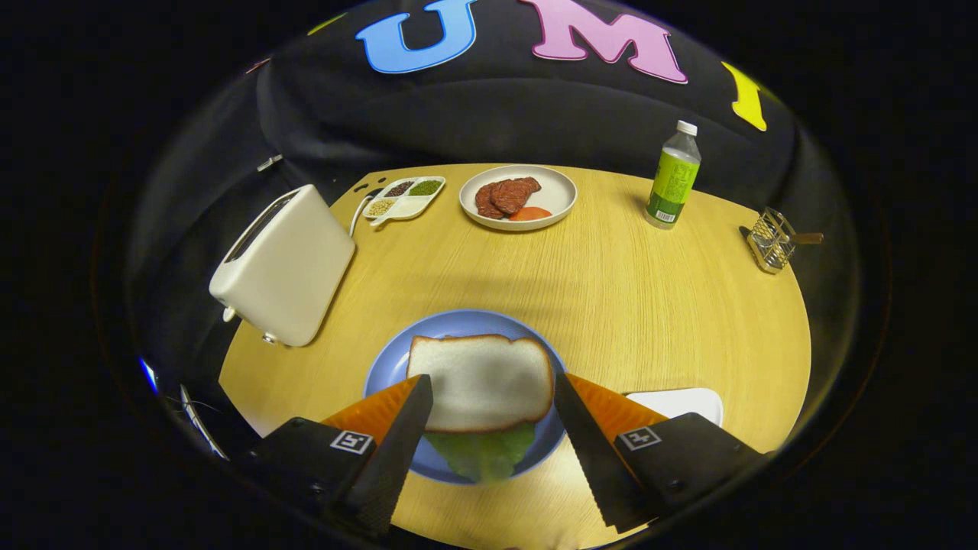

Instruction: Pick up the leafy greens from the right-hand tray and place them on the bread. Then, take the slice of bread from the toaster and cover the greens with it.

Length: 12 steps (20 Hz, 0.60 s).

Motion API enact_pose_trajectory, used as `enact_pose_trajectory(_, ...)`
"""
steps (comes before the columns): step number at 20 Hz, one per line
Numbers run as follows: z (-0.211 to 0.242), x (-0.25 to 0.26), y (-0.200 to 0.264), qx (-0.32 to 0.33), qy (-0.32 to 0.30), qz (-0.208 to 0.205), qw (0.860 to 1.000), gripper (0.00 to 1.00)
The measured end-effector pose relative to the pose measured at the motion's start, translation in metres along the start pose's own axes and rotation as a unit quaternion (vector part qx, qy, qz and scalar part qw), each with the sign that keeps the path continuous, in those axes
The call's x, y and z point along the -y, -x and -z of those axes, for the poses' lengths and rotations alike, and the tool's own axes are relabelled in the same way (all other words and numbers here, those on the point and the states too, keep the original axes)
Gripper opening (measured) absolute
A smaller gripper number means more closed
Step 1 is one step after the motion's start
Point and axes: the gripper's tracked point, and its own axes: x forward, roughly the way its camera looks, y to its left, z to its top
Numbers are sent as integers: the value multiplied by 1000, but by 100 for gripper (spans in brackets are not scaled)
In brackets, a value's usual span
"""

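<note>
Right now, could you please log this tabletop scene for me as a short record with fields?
surface: round light wooden table
centre item: slice of white bread lying on green lettuce leaf, both on round blue plate
gripper: open, fingers either side of the bread, not pressing it
toaster: white toaster, beyond the left finger
rear items: white plate with brown meat slices; white divided dish of seeds; green-labelled plastic bottle
far right: small wire basket
near right finger: white tray
</note>
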Motion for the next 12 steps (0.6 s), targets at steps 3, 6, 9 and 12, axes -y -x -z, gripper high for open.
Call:
enact_pose_trajectory(3,-26,-3,26,45,27,3,999,100)
enact_pose_trajectory(6,-66,-6,55,116,50,2,992,100)
enact_pose_trajectory(9,-105,-10,98,195,67,5,979,100)
enact_pose_trajectory(12,-138,-6,143,262,59,17,963,99)
